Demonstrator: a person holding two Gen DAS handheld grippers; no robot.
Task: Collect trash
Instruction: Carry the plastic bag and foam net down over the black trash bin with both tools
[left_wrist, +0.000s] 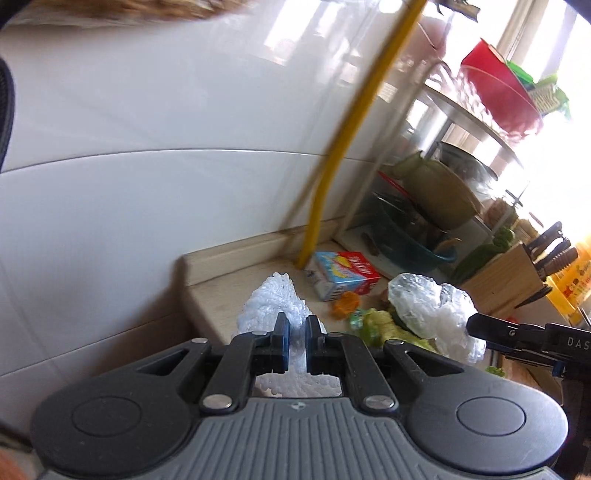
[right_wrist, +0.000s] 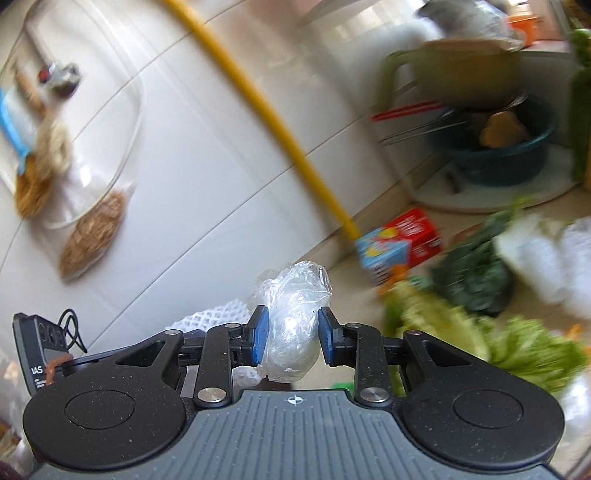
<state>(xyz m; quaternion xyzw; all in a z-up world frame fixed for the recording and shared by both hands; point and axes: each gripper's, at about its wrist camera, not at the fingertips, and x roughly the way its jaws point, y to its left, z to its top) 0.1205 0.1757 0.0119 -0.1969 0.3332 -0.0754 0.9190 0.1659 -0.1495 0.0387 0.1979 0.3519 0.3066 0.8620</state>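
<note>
Right wrist view: right gripper (right_wrist: 291, 334) pinches a crumpled plastic wad (right_wrist: 293, 325) above the worktop (right_wrist: 354, 266); light, squashy, slippery. Left gripper (left_wrist: 295, 334) clamps soft foam netting (left_wrist: 275, 301) mid-bunch, near left.

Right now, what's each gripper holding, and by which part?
The left gripper pinches the white foam net near its lower middle. The right gripper clamps the crumpled clear plastic wrap across its middle.
</note>
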